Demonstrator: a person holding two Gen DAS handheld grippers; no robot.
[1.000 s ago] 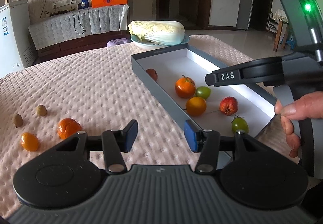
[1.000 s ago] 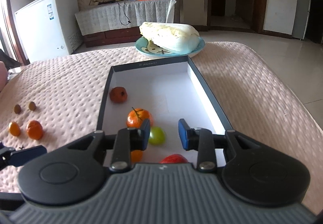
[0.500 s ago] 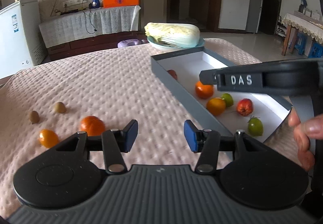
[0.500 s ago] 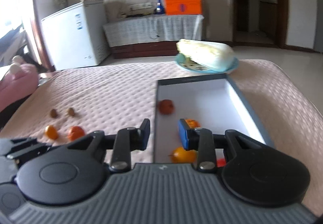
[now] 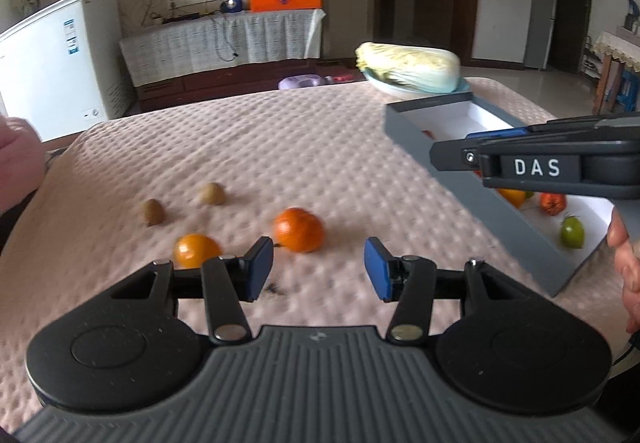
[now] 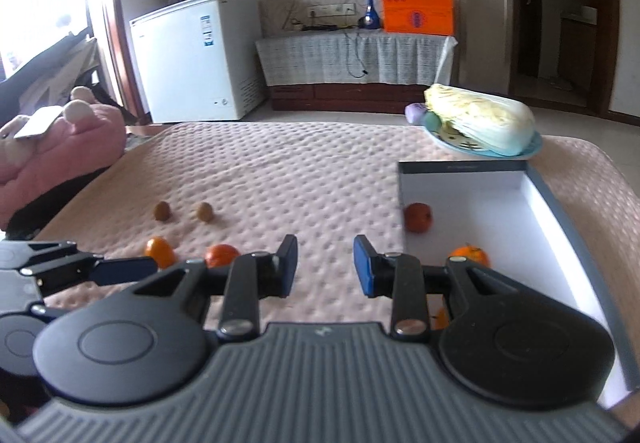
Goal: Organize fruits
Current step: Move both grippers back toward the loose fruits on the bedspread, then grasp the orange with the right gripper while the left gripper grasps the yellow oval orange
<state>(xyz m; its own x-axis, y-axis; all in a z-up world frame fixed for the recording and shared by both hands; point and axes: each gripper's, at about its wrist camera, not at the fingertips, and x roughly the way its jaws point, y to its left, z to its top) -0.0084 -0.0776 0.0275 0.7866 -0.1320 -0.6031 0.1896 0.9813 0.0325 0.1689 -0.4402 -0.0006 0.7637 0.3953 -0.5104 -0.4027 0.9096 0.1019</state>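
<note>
1. Four loose fruits lie on the pink dimpled quilted tablecloth (image 5: 320,147): a wrinkled orange tangerine (image 5: 299,229), a smaller smooth orange citrus fruit (image 5: 196,251) just to its left, and farther back two small brown oval fruits, one darker (image 5: 153,212) and one paler (image 5: 212,193), set a little apart.
2. To the right sits a long shallow grey cardboard box with a white inside (image 6: 536,211). It holds a red round fruit (image 6: 418,217) near its far left corner, an orange stemmed fruit (image 6: 470,255) closer in, and, in the left wrist view, a green round fruit (image 5: 572,233) near the close end.
3. The left gripper (image 5: 319,269) hangs over the cloth just short of the tangerine, its blue-padded jaws apart with nothing between them.
4. The right gripper (image 6: 325,265) hangs over the cloth beside the box's left wall, jaws parted by a narrower gap and empty.
5. Beyond the box, a pale green napa cabbage (image 6: 480,119) rests on a blue plate (image 6: 532,147).
</note>
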